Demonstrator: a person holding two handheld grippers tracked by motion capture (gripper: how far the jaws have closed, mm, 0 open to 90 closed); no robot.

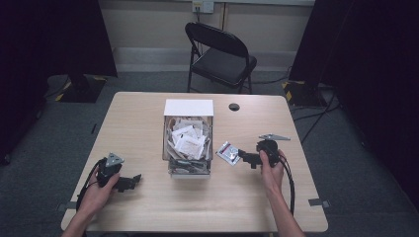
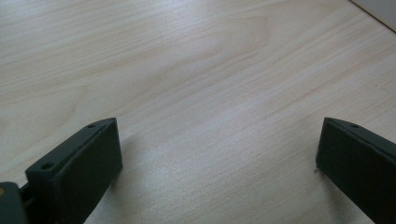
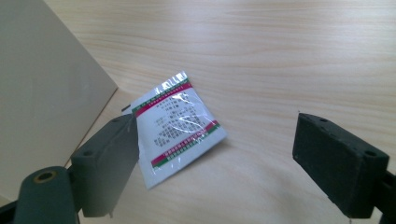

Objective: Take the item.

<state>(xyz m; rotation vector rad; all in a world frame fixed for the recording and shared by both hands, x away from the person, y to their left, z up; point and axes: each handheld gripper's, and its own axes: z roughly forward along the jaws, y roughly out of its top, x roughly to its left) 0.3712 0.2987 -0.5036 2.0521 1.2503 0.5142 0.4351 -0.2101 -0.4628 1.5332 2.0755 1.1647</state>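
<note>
1. My right claw (image 3: 217, 154) stands wide open, holding nothing; the sachet (image 3: 177, 123) lies flat on the table (image 3: 280, 56), beside the box (image 1: 188, 143).
2. My left claw (image 2: 219, 163) gapes empty over bare wood.

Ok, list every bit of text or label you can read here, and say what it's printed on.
Nothing can be read.
Sachet lying on the table between the open right gripper jaws: printed lines between red and green bands, too small and blurred to read.
Packets in the box: dark print, too small to read.
</note>
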